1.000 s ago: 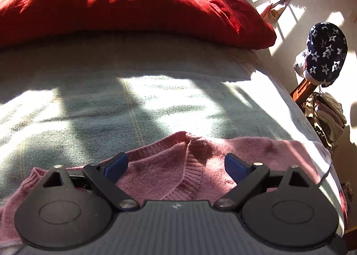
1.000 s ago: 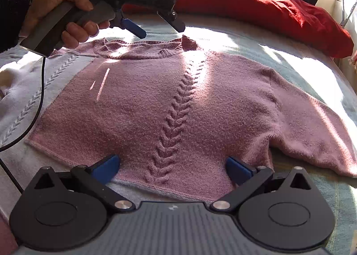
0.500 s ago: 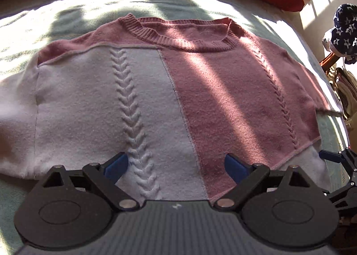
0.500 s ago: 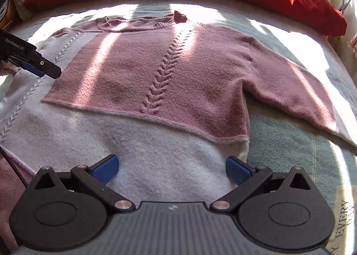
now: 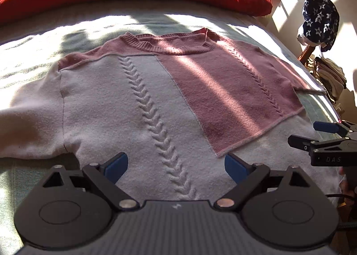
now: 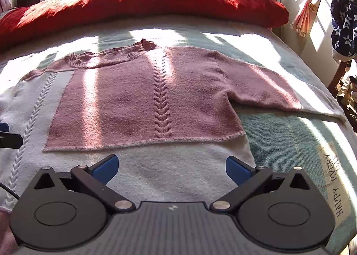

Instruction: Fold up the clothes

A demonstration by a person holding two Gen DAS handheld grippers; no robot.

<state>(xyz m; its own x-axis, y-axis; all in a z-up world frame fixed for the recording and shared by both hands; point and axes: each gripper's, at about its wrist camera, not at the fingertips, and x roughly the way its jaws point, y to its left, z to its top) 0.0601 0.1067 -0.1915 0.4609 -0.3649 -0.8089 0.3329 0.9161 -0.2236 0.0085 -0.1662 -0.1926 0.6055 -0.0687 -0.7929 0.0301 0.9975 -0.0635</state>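
A pink and pale grey knitted sweater point(image 5: 156, 99) lies flat on the bed, neck towards the far pillow, and shows in the right wrist view point(image 6: 142, 99) too. Its right sleeve point(image 6: 279, 90) lies spread out to the right. My left gripper point(image 5: 176, 165) is open and empty above the sweater's lower hem on the pale part. My right gripper point(image 6: 171, 165) is open and empty above the hem near the lower right corner. The right gripper also shows at the right edge of the left wrist view point(image 5: 323, 134).
A long red pillow point(image 6: 133, 3) lies across the far end of the bed. The pale green bedspread point(image 6: 290, 143) ends at the right edge. A star-patterned cloth point(image 5: 319, 21) hangs on a wooden stand beside the bed, with more clothes point(image 5: 330, 76) below it.
Both grippers have pulled back from the sweater's neck and middle to its lower hem. The sweater lies flat and unmoved. Both stay open.
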